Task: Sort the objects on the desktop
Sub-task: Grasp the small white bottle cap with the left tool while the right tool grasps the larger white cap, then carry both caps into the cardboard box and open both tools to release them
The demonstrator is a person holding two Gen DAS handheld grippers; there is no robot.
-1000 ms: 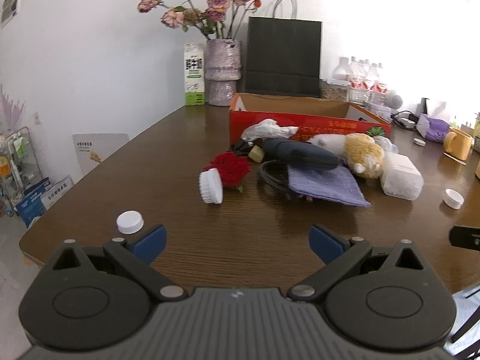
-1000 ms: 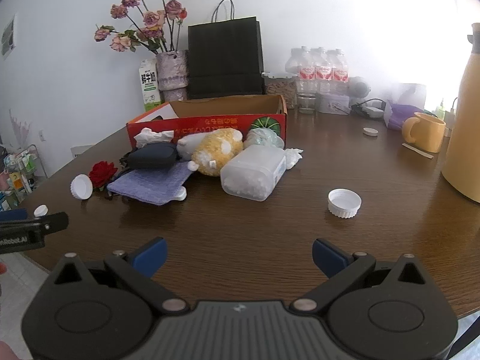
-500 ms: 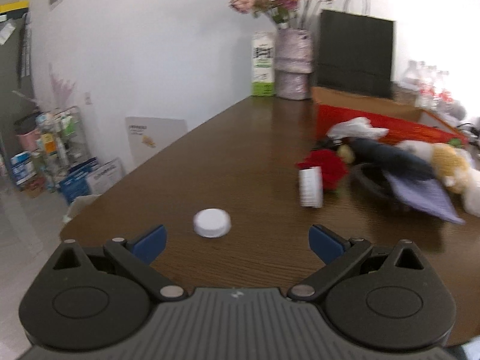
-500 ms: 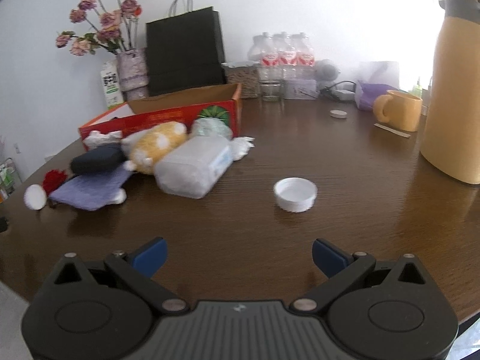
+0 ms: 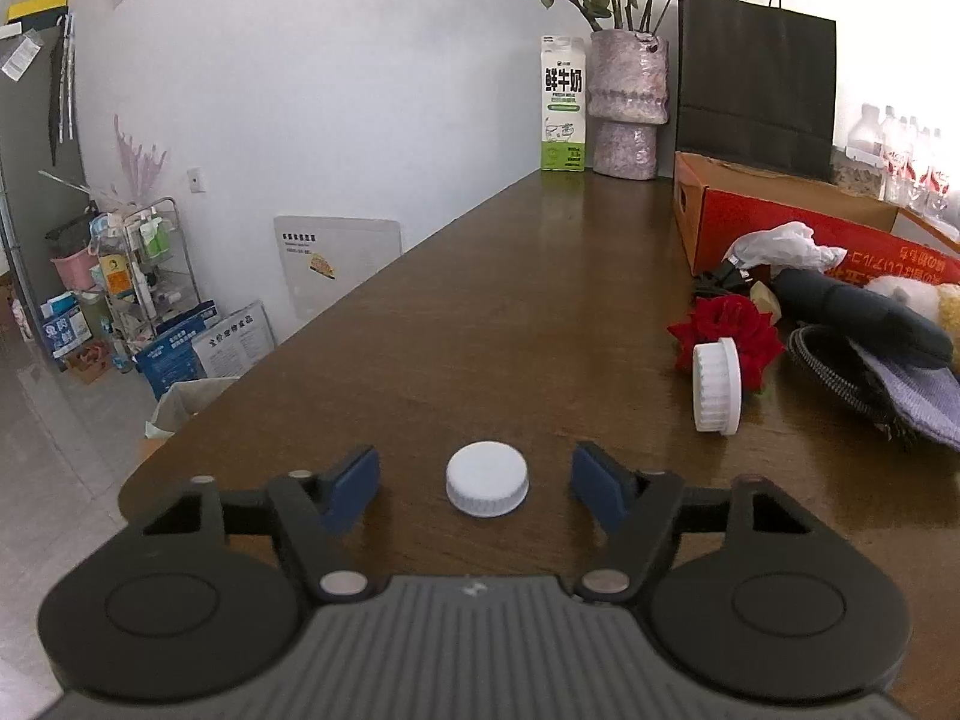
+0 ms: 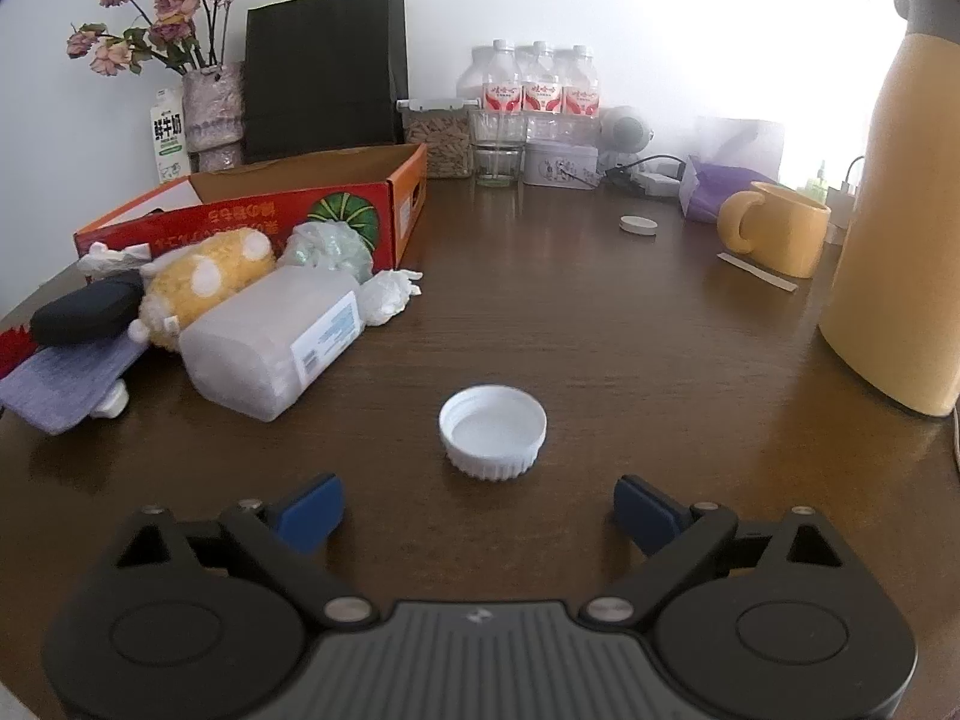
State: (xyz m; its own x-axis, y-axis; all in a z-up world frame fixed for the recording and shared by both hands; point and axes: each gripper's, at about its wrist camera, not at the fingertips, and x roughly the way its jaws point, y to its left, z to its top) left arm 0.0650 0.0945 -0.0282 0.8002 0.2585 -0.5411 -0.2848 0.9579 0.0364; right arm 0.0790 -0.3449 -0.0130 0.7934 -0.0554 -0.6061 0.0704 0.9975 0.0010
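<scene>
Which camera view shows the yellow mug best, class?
The right wrist view: the yellow mug stands whole and upright on the table, handle facing left, beside the tall yellow flask. The left wrist view does not show it at all.

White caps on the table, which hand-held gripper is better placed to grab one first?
Left, probably. The flat white cap already sits between the left hand-held gripper pads, whose jaws have just been closing without touching it. The upturned cap lies ahead of the right hand-held gripper.

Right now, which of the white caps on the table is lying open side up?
The white cap ahead of the right gripper; its hollow inside shows.
</scene>
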